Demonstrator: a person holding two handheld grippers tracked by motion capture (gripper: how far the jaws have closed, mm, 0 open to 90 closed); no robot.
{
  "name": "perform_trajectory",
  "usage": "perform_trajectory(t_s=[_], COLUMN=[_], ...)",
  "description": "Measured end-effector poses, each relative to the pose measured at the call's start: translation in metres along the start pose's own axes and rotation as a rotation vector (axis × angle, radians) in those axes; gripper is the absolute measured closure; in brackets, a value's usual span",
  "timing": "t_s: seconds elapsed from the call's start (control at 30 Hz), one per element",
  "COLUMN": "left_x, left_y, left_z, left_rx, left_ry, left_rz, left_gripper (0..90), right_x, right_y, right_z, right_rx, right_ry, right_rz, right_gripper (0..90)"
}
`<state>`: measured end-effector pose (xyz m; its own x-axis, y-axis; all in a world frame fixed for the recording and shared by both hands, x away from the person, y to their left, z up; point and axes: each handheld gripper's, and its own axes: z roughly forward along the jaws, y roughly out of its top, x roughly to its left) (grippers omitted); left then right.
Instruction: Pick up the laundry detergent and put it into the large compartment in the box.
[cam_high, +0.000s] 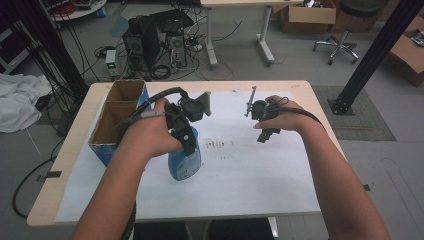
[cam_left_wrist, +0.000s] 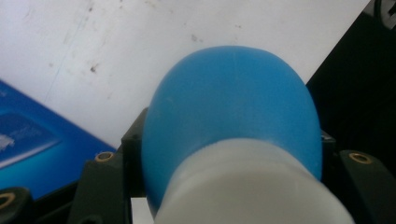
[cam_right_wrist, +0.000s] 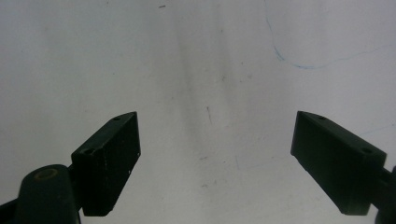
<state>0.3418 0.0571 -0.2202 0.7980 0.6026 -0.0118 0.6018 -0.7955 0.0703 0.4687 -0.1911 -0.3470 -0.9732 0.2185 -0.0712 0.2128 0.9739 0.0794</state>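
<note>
High view | white sheet on wooden table | grey floor

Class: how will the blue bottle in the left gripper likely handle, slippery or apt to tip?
The blue bottle looks smooth and rounded, so probably slippery. The left gripper clamps near its white neck, so it may swing. Likely rigid plastic.

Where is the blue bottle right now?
In the high view, the blue plastic bottle is on the left side of the white sheet, clamped in the left claw, right beside the blue cardboard box.
</note>
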Motion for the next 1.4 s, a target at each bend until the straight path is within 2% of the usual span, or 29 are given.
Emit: perform_trajectory(t_s=[0.1, 0.13, 0.23, 0.3, 0.33, 0.4, 0.43, 0.47, 0.5, 0.53, 0.6, 0.63, 0.67, 0.77, 0.97, 1.0, 1.03, 1.07, 1.13, 1.17, 1.23, 1.37, 1.4], left_x=[0.007, 0.013, 0.020, 0.026, 0.026, 0.035, 0.035, 0.041, 0.041, 0.047, 0.050, 0.054, 0.054, 0.062, 0.075, 0.075, 0.080, 0.080, 0.086, 0.091, 0.093, 0.107, 0.107], left_y=[-0.003, -0.005, -0.008, -0.009, -0.009, -0.013, -0.013, -0.015, -0.015, -0.018, -0.019, -0.022, -0.022, -0.028, -0.043, -0.043, -0.050, -0.050, -0.057, -0.064, -0.067, -0.084, -0.084], left_z=[-0.015, -0.024, -0.037, -0.046, -0.046, -0.057, -0.057, -0.063, -0.063, -0.070, -0.073, -0.080, -0.080, -0.093, -0.116, -0.116, -0.123, -0.123, -0.127, -0.131, -0.133, -0.140, -0.140], left_rx=[-0.015, -0.017, -0.030, -0.041, -0.041, -0.059, -0.059, -0.064, -0.064, -0.066, -0.065, -0.068, -0.068, -0.070, -0.116, -0.116, -0.132, -0.132, -0.134, -0.134, -0.130, -0.122, -0.122], left_ry=[0.003, 0.008, 0.022, 0.024, 0.024, 0.019, 0.019, 0.017, 0.017, 0.014, 0.015, 0.021, 0.021, 0.036, 0.053, 0.053, 0.057, 0.057, 0.060, 0.069, 0.074, 0.092, 0.092], left_rz=[-0.043, -0.081, -0.142, -0.196, -0.196, -0.274, -0.274, -0.305, -0.305, -0.336, -0.350, -0.380, -0.380, -0.439, -0.534, -0.534, -0.562, -0.562, -0.590, -0.619, -0.633, -0.726, -0.726], left_gripper=[39.3, 39.3, 39.3, 39.3, 39.3, 39.3, 39.3, 39.3, 39.3, 39.3, 39.3, 39.3, 39.3, 39.3, 39.3, 39.4, 39.4, 39.4, 39.4, 39.4, 39.3, 39.4, 39.4], right_x=[0.001, 0.001, 0.001, 0.001, 0.001, 0.002, 0.002, 0.002, 0.003, 0.004, 0.005, 0.005, 0.005, 0.006, 0.006, 0.006, 0.006, 0.006, 0.006, 0.006, 0.006, 0.006, 0.006], right_y=[-0.001, -0.001, 0.000, 0.000, 0.000, 0.001, 0.001, 0.001, 0.002, 0.002, 0.002, 0.002, 0.002, 0.002, 0.001, 0.001, 0.001, 0.001, 0.001, 0.001, 0.001, 0.001, 0.001], right_z=[0.000, 0.000, -0.001, -0.001, -0.001, -0.001, -0.001, -0.001, -0.001, -0.001, -0.001, -0.002, -0.002, -0.003, -0.003, -0.003, -0.003, -0.003, -0.003, -0.004, -0.004, -0.004, -0.004], right_rx=[-0.004, -0.004, -0.005, -0.005, -0.005, -0.006, -0.006, -0.006, -0.005, -0.004, -0.010, -0.009, -0.009, -0.009, -0.015, -0.015, -0.016, -0.016, -0.016, -0.014, -0.014, -0.013, -0.012], right_ry=[0.000, -0.001, -0.001, 0.000, 0.000, -0.001, -0.003, -0.004, -0.006, -0.009, -0.007, -0.010, -0.010, -0.011, -0.012, -0.012, -0.011, -0.011, -0.012, -0.014, -0.014, -0.013, -0.013], right_rz=[0.001, 0.003, -0.002, -0.004, -0.004, -0.004, -0.004, -0.013, -0.012, -0.012, -0.012, -0.019, -0.019, -0.015, -0.019, -0.019, -0.022, -0.022, -0.020, -0.022, -0.022, -0.023, -0.024], right_gripper=[15.9, 15.9, 15.8, 15.9, 15.9, 15.9, 15.9, 15.9, 15.9, 15.8, 15.8, 15.9, 15.9, 15.9, 15.8, 15.8, 15.9, 15.9, 15.9, 15.8, 15.9, 15.9, 15.9])
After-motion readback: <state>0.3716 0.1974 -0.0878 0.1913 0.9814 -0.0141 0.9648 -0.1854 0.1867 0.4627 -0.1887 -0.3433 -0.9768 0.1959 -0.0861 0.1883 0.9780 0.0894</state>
